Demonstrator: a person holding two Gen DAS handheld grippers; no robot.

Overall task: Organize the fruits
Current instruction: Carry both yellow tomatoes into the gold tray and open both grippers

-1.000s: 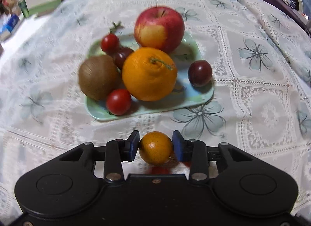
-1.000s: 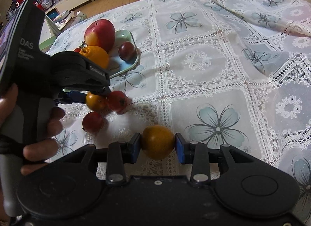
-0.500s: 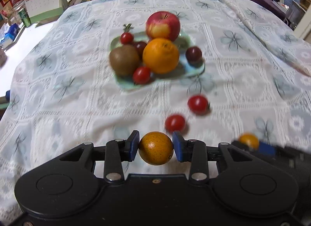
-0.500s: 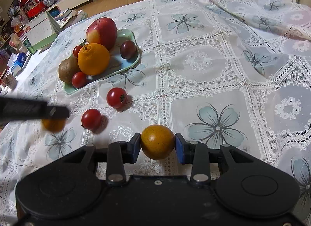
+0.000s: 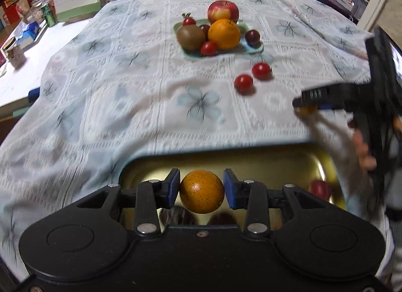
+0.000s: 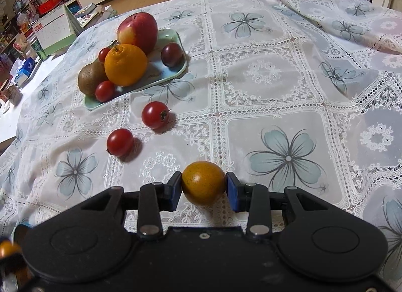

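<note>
No lettering on the desk calendar (image 6: 54,31) or the other gripper's body can be read, so there is no brand to report. The left gripper (image 5: 201,191) pinches a small speckled orange fruit (image 5: 201,191) between its blue pads (image 5: 174,189); a second ago it hung just before the green plate (image 5: 251,49), and now it is above a gold tray (image 5: 263,163) at the near edge of the lace tablecloth (image 6: 276,78). The right gripper (image 6: 204,186) clamps a second orange fruit (image 6: 203,182) over the cloth as before, near two loose tomatoes (image 6: 120,141), with the apple (image 6: 137,31), orange (image 6: 125,64) and kiwi (image 6: 91,78) on the plate.
</note>
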